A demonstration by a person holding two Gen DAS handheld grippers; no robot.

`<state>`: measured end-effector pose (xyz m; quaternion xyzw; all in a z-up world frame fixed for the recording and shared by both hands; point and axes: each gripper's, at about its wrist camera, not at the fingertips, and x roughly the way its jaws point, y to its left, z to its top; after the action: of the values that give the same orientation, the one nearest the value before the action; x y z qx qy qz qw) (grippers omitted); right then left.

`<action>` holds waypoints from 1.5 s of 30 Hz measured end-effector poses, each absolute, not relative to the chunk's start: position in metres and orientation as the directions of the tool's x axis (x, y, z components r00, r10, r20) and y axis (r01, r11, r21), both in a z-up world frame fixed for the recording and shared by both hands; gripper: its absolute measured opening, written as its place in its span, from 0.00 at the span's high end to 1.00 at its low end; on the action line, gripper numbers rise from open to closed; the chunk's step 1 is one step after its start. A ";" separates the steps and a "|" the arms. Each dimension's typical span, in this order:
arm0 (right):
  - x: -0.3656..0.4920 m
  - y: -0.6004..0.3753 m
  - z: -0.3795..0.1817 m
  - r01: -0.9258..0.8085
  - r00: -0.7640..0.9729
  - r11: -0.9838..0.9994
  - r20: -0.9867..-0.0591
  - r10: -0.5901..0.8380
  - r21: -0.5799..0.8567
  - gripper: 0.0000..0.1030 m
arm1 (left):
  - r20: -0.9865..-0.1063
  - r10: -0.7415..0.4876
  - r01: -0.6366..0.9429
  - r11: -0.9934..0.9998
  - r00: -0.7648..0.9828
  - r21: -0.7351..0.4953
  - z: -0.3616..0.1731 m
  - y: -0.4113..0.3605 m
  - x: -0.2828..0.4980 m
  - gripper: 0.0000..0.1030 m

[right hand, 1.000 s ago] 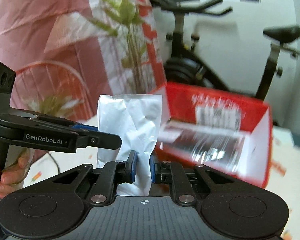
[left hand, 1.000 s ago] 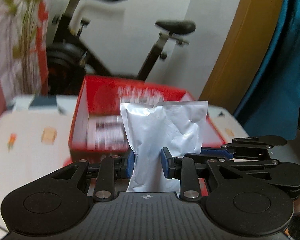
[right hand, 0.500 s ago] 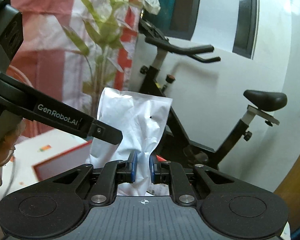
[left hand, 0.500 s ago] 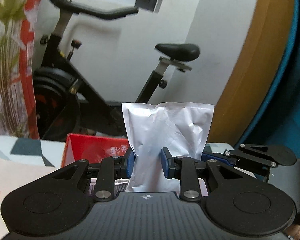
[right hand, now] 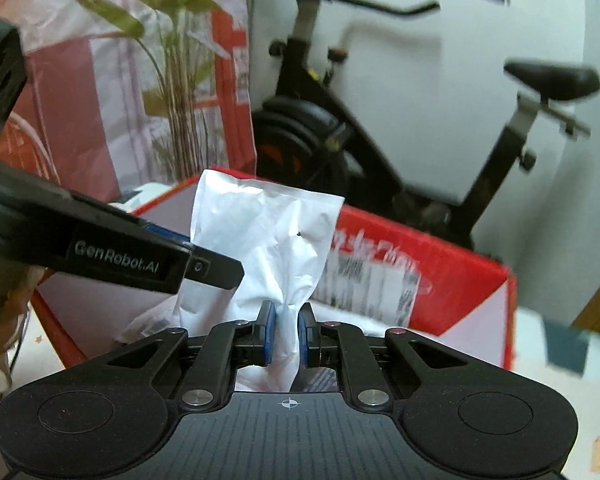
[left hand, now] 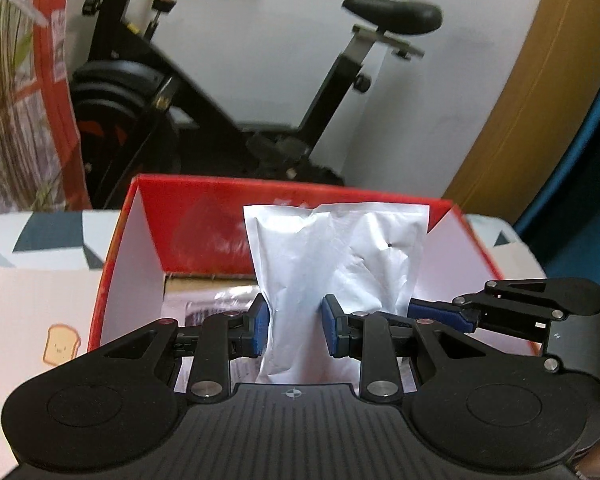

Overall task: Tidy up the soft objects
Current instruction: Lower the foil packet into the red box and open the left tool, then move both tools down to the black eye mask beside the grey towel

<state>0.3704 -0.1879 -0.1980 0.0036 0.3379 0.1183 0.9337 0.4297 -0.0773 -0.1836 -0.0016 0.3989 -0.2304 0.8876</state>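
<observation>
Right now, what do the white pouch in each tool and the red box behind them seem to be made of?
White pouch in left tool: pouch looks like thin matte foil or plastic film; it creases sharply and pinches in at the grip.
White pouch in right tool: pouch looks alike, crumpled with a soft sheen.
Red box: probably cardboard, glossy red outside, plain white inside, with stiff folded flaps.

White pouch (left hand: pixel 336 264): crinkled, soft, upright, pinched at its lower part, tiny dark speck near upper right. A like white pouch (right hand: pixel 268 248) in the right wrist view (same one or a second, cannot tell). Red box (left hand: pixel 148 216): open, white inside, behind both.
</observation>
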 end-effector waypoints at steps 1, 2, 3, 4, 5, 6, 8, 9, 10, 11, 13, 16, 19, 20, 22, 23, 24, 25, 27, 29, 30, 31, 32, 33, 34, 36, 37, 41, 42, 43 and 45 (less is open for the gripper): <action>0.373 -0.187 -0.202 -0.208 0.730 0.972 -0.644 0.229 0.109 0.89 | -0.717 -0.402 0.401 0.897 0.570 -0.184 -0.187 -0.076 0.431 0.71; 0.376 -0.187 -0.205 -0.197 0.716 0.971 -0.658 0.235 0.132 0.89 | -0.726 -0.391 0.395 0.901 0.566 -0.178 -0.191 -0.075 0.432 0.71; 0.378 -0.187 -0.207 -0.184 0.706 0.972 -0.669 0.233 0.144 0.90 | -0.734 -0.381 0.389 0.905 0.562 -0.172 -0.192 -0.075 0.435 0.71; 0.381 -0.187 -0.209 -0.169 0.694 0.974 -0.683 0.226 0.150 0.90 | -0.742 -0.370 0.383 0.909 0.558 -0.165 -0.194 -0.074 0.436 0.71; 0.383 -0.186 -0.211 -0.153 0.683 0.977 -0.699 0.212 0.147 0.90 | -0.749 -0.363 0.380 0.911 0.554 -0.160 -0.196 -0.073 0.437 0.71; 0.385 -0.186 -0.212 -0.142 0.673 0.980 -0.713 0.197 0.138 0.89 | -0.754 -0.357 0.378 0.913 0.552 -0.155 -0.197 -0.072 0.438 0.71; 0.389 -0.185 -0.217 -0.117 0.642 0.985 -0.747 0.173 0.127 0.89 | -0.765 -0.339 0.370 0.918 0.547 -0.141 -0.200 -0.071 0.440 0.71; 0.389 -0.188 -0.219 -0.112 0.632 0.986 -0.757 0.168 0.126 0.89 | -0.770 -0.333 0.367 0.920 0.544 -0.139 -0.202 -0.070 0.441 0.71; 0.390 -0.187 -0.220 -0.109 0.625 0.987 -0.764 0.160 0.118 0.89 | -0.773 -0.331 0.366 0.920 0.542 -0.138 -0.204 -0.069 0.442 0.71; 0.392 -0.185 -0.221 -0.108 0.616 0.989 -0.773 0.150 0.106 0.89 | -0.774 -0.330 0.364 0.921 0.540 -0.139 -0.205 -0.068 0.442 0.71; 0.396 -0.182 -0.224 -0.113 0.592 0.990 -0.795 0.131 0.079 0.89 | -0.774 -0.332 0.363 0.921 0.540 -0.142 -0.206 -0.067 0.441 0.71; 0.398 -0.174 -0.227 -0.130 0.570 0.991 -0.815 0.100 0.030 0.89 | -0.768 -0.332 0.365 0.921 0.547 -0.138 -0.205 -0.066 0.435 0.71; 0.399 -0.175 -0.226 -0.104 0.571 0.994 -0.817 0.079 0.023 0.86 | -0.759 -0.333 0.366 0.921 0.559 -0.134 -0.201 -0.064 0.430 0.71; 0.398 -0.178 -0.224 -0.083 0.582 0.996 -0.810 0.077 0.035 0.82 | -0.756 -0.333 0.366 0.921 0.563 -0.133 -0.199 -0.064 0.428 0.71; 0.390 -0.186 -0.218 -0.036 0.617 0.997 -0.784 0.072 0.063 0.78 | -0.748 -0.334 0.369 0.921 0.574 -0.128 -0.195 -0.062 0.422 0.71; 0.385 -0.188 -0.214 -0.024 0.635 0.997 -0.769 0.073 0.074 0.78 | -0.742 -0.333 0.372 0.920 0.581 -0.122 -0.192 -0.061 0.419 0.71; 0.380 -0.192 -0.211 -0.018 0.648 0.996 -0.758 0.078 0.087 0.78 | -0.737 -0.333 0.377 0.919 0.588 -0.114 -0.190 -0.060 0.416 0.71; 0.374 -0.195 -0.207 -0.012 0.662 0.995 -0.745 0.084 0.102 0.78 | -0.731 -0.332 0.382 0.918 0.595 -0.106 -0.188 -0.058 0.412 0.71; 0.361 -0.199 -0.199 -0.011 0.687 0.992 -0.720 0.097 0.123 0.78 | -0.722 -0.331 0.385 0.918 0.607 -0.097 -0.183 -0.055 0.405 0.71; 0.346 -0.201 -0.191 -0.013 0.709 0.991 -0.697 0.105 0.136 0.78 | -0.711 -0.335 0.386 0.918 0.619 -0.096 -0.178 -0.050 0.397 0.71; 0.340 -0.202 -0.188 -0.014 0.715 0.989 -0.690 0.111 0.145 0.77 | -0.705 -0.336 0.384 0.918 0.625 -0.096 -0.176 -0.048 0.392 0.71; 0.334 -0.203 -0.186 -0.013 0.722 0.988 -0.683 0.115 0.153 0.77 | -0.700 -0.335 0.383 0.919 0.631 -0.095 -0.174 -0.046 0.387 0.71; 0.328 -0.203 -0.184 -0.011 0.728 0.987 -0.675 0.119 0.162 0.76 | -0.695 -0.336 0.383 0.919 0.636 -0.094 -0.171 -0.044 0.382 0.71; 0.320 -0.204 -0.181 -0.011 0.737 0.985 -0.664 0.126 0.175 0.74 | -0.689 -0.337 0.384 0.919 0.642 -0.092 -0.169 -0.041 0.376 0.71; 0.314 -0.204 -0.179 -0.010 0.744 0.983 -0.655 0.131 0.185 0.73 | -0.685 -0.335 0.383 0.920 0.647 -0.089 -0.167 -0.040 0.372 0.71; 0.297 -0.204 -0.175 -0.013 0.764 0.978 -0.629 0.143 0.207 0.72 | -0.673 -0.335 0.383 0.920 0.660 -0.083 -0.162 -0.034 0.359 0.71; 0.288 -0.203 -0.172 -0.019 0.774 0.976 -0.615 0.152 0.218 0.71 | -0.666 -0.335 0.384 0.920 0.666 -0.079 -0.160 -0.031 0.352 0.71; 0.259 -0.200 -0.167 -0.071 0.802 0.964 -0.560 0.209 0.258 0.65 | -0.645 -0.341 0.390 0.918 0.684 -0.072 -0.154 -0.018 0.322 0.71; 0.252 -0.200 -0.167 -0.080 0.803 0.959 -0.553 0.223 0.271 0.65 | -0.646 -0.346 0.388 0.918 0.681 -0.083 -0.155 -0.015 0.317 0.70; 0.246 -0.199 -0.168 -0.083 0.801 0.957 -0.552 0.230 0.279 0.65 | -0.646 -0.352 0.386 0.918 0.678 -0.095 -0.155 -0.011 0.312 0.70; 0.236 -0.197 -0.172 -0.086 0.794 0.951 -0.557 0.245 0.296 0.65 | -0.647 -0.357 0.378 0.919 0.674 -0.113 -0.157 -0.003 0.302 0.70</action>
<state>0.2358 -0.1969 -0.1715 0.1285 0.3090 0.0882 0.9382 0.3015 -0.0032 -0.1571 0.0151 0.3506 -0.2008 0.9146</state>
